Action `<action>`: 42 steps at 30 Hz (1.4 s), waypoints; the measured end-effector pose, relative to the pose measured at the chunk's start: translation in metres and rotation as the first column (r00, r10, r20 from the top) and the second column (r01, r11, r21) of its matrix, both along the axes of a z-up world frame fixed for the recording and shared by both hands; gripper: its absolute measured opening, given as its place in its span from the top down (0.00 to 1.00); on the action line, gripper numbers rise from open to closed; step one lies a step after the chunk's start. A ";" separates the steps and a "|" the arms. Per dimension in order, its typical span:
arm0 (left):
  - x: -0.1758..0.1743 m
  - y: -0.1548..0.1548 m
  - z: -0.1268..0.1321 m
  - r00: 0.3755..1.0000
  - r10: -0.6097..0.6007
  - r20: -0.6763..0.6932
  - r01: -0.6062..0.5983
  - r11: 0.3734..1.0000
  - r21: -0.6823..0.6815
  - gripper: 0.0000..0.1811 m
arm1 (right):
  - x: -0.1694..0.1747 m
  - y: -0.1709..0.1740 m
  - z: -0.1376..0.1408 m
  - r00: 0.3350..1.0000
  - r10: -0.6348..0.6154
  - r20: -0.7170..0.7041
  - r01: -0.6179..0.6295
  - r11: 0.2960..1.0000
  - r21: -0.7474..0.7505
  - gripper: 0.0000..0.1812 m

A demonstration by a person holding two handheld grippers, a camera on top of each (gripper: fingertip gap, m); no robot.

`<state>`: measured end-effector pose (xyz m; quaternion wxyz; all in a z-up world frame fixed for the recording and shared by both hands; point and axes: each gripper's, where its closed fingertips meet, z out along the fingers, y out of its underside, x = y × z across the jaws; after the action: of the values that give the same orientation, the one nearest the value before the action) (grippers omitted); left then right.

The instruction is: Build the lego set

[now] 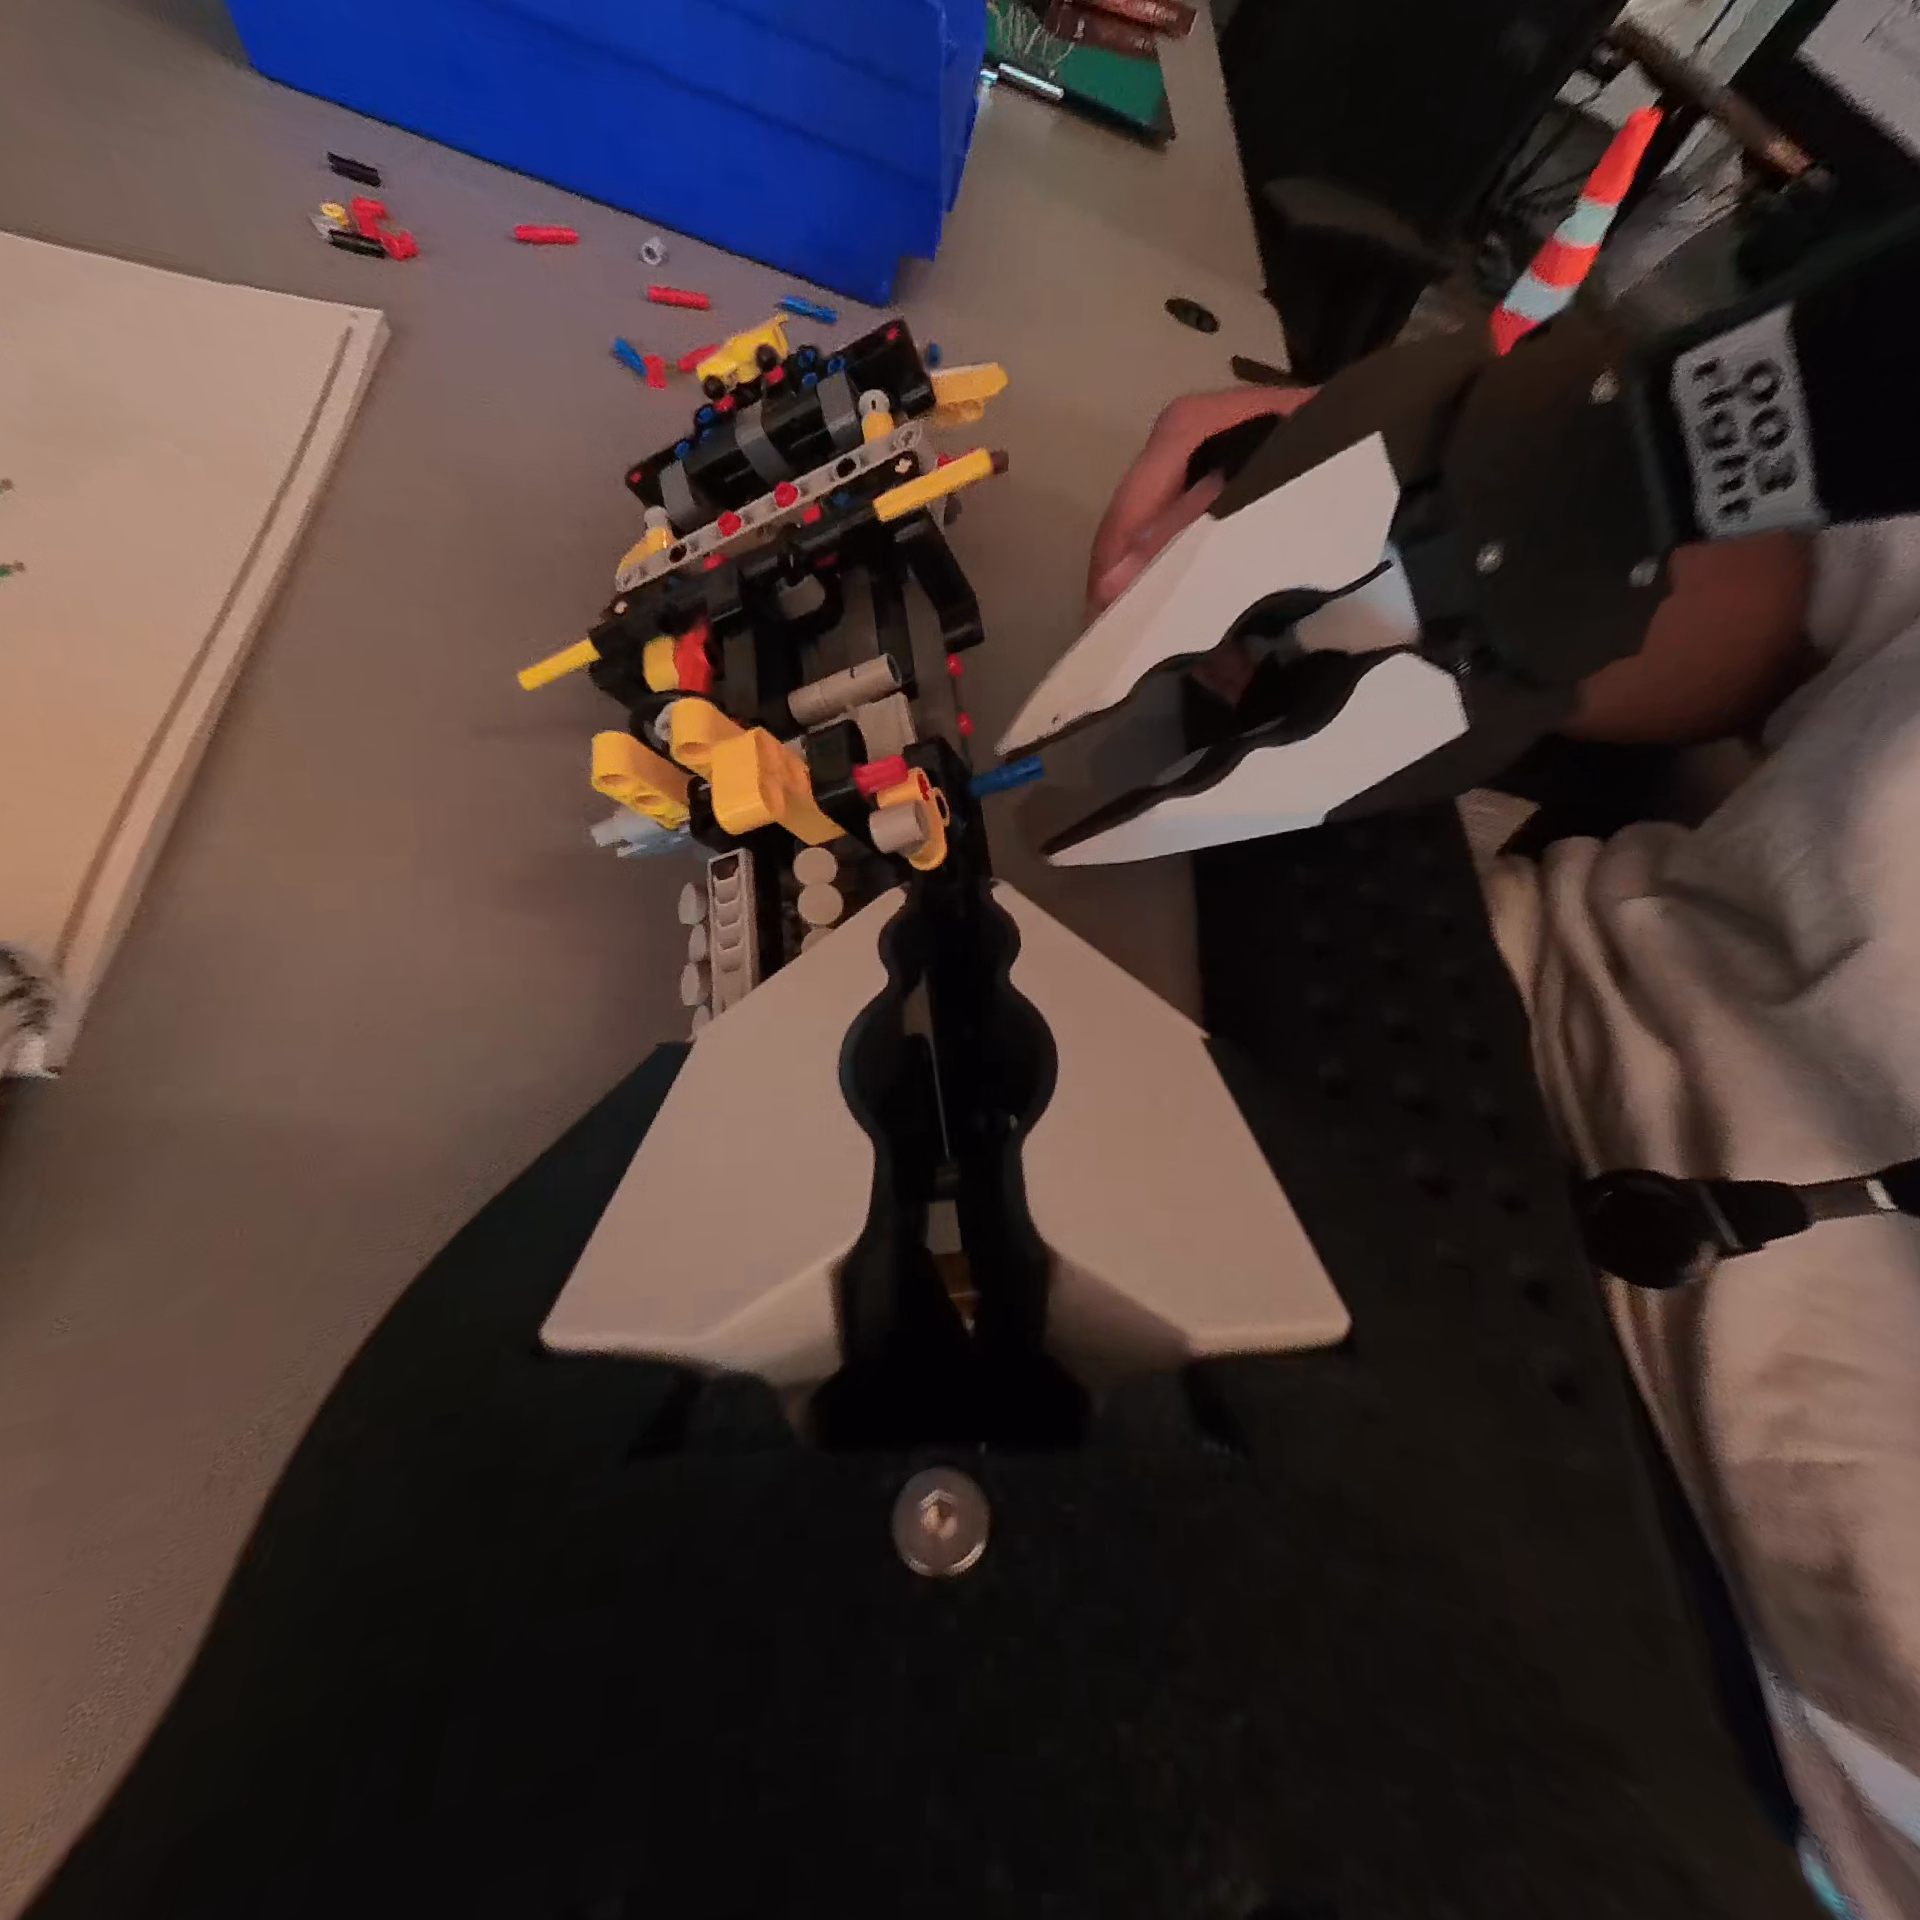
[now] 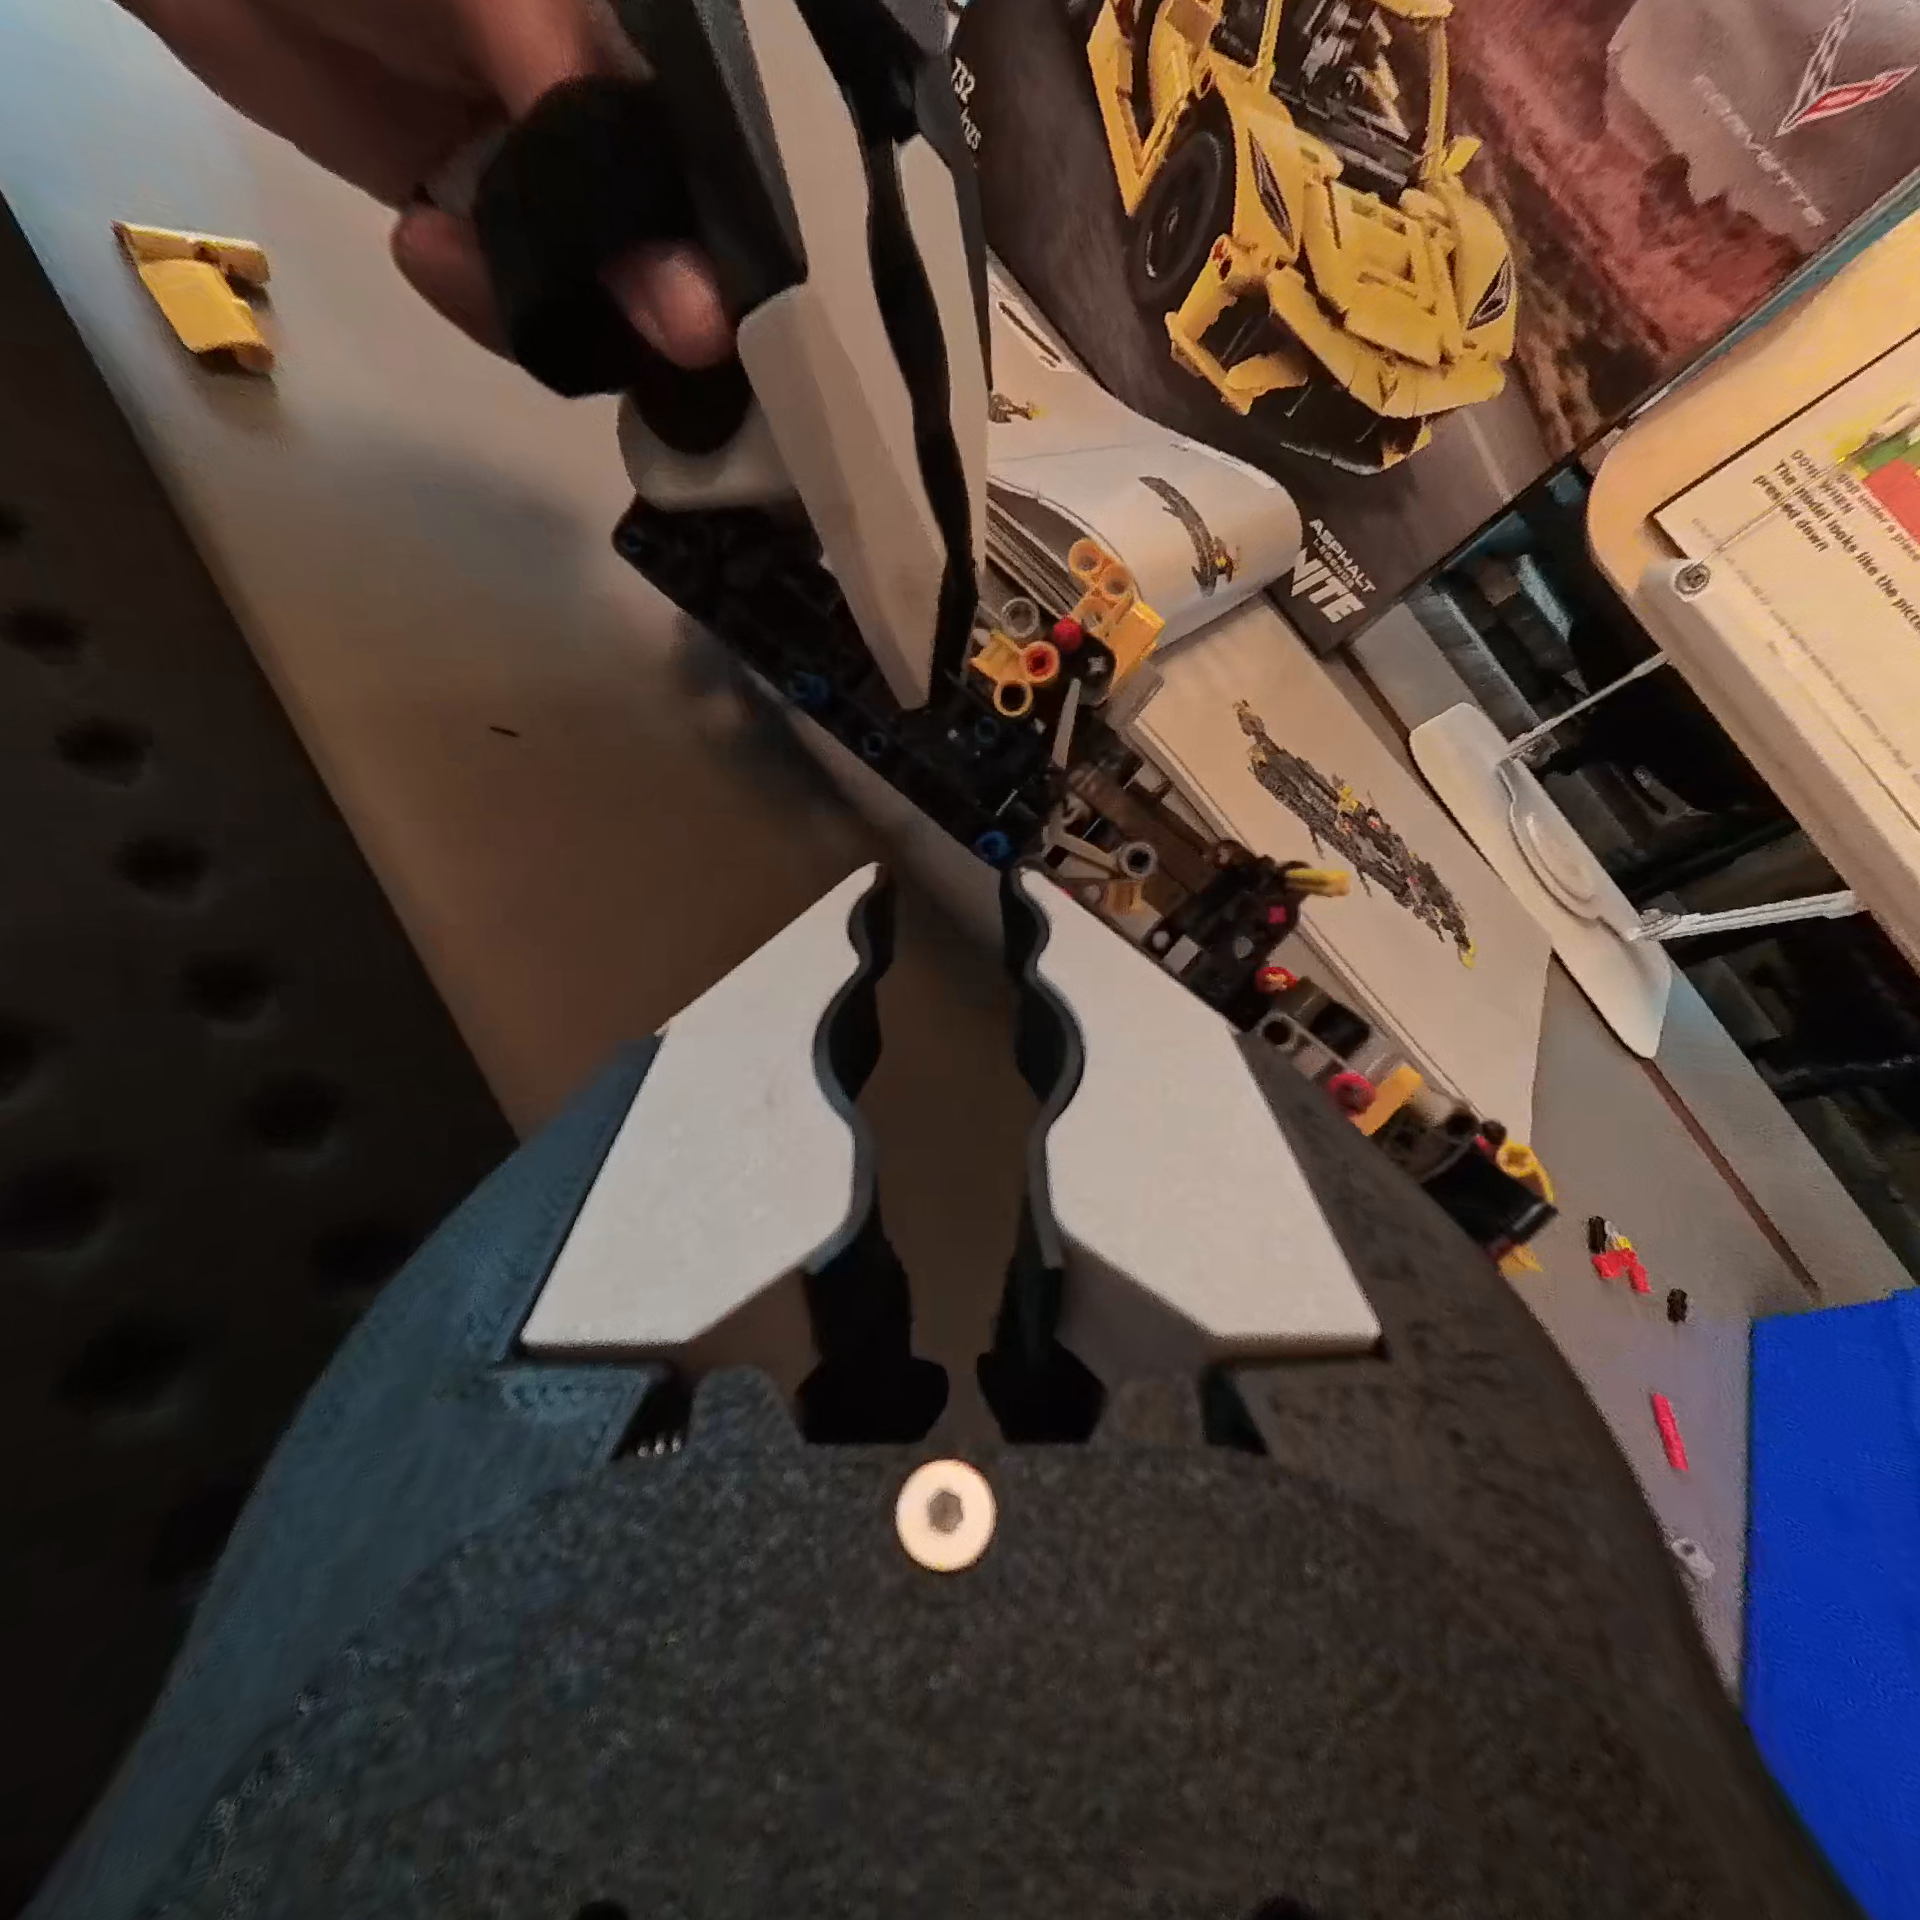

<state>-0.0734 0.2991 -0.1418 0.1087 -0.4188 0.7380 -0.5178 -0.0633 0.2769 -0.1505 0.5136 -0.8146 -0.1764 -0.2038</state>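
At the far left of your left wrist view lay a white board [image 1: 156, 582] on the grey table [image 1: 436, 935], with loose red, blue and black pieces [image 1: 364, 223] scattered beyond it, in front of a blue bin [image 1: 665, 114]. In the middle stood the task's thing, the half-built black and yellow lego model [image 1: 800, 582], stretching away from your left gripper [image 1: 951, 904]. You had that gripper's white fingers [image 1: 748, 1132] pressed together on the black frame at the model's near end. To the right, your right gripper [image 1: 1023, 795] came in from the side, its two fingers apart with a gap between them and nothing held; its tips sat just beside a blue pin [image 1: 1006, 774] sticking out of the model. In your right wrist view, a yellow panel piece [image 2: 197, 296] lay at the upper left on the table, your left hand [image 2: 561, 208] and left gripper [image 2: 956, 665] clamped the model [image 2: 935, 727] at centre, and your right gripper [image 2: 940, 883] hovered parted just in front of the blue pin [image 2: 992, 844]. Farther right lay the open instruction booklet [image 2: 1351, 810], the set's box [image 2: 1351, 208] with a yellow car on it, and the blue bin [image 2: 1829, 1558].
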 end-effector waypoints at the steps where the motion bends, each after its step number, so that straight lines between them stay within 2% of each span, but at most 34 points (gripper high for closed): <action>1: -0.001 -0.002 0.001 1.000 -0.009 -0.013 0.009 1.000 -0.025 0.94 | 0.000 0.001 0.001 1.000 0.001 0.009 -0.001 1.000 0.005 0.89; 10: -0.006 -0.006 0.005 0.996 -0.043 -0.081 0.032 0.991 -0.133 0.95 | -0.004 0.001 0.009 1.000 0.026 -0.009 -0.025 0.998 0.051 0.91; 17: -0.007 -0.008 0.004 0.994 -0.051 -0.098 0.038 0.990 -0.139 0.94 | -0.005 0.001 0.016 1.000 0.023 0.021 -0.025 0.995 0.095 0.97; 23: -0.005 -0.003 0.005 0.990 -0.033 -0.134 0.006 0.981 -0.195 0.95 | 0.000 0.006 0.016 0.998 0.021 -0.060 -0.016 0.996 0.086 0.97; 26: -0.004 0.003 0.007 0.986 -0.036 -0.162 -0.006 0.968 -0.252 0.95 | 0.001 0.012 0.018 0.998 0.030 -0.052 -0.025 0.995 0.094 0.97; 29: 0.000 0.011 0.012 0.979 -0.035 -0.199 -0.038 0.935 -0.352 0.95 | 0.005 0.021 0.025 0.997 0.049 -0.055 -0.042 0.992 0.121 0.97; 35: 0.002 0.028 0.017 0.948 -0.100 -0.303 -0.096 0.816 -0.570 0.95 | 0.007 0.042 0.035 0.971 0.091 -0.220 -0.058 0.986 0.154 0.97; 39: 0.007 0.039 0.016 0.941 -0.099 -0.322 -0.130 0.774 -0.619 0.94 | 0.012 0.055 0.037 0.959 0.083 -0.270 -0.045 0.988 0.146 0.98; 42: 0.010 0.044 0.016 0.947 -0.073 -0.313 -0.140 0.784 -0.605 0.94 | 0.017 0.061 0.036 0.939 0.086 -0.332 -0.041 0.989 0.139 0.98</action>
<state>-0.0631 0.3436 -0.1254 -0.1466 -0.5225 0.5267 -0.6542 -0.0466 0.3380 -0.1140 0.5943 -0.7962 -0.0985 -0.0558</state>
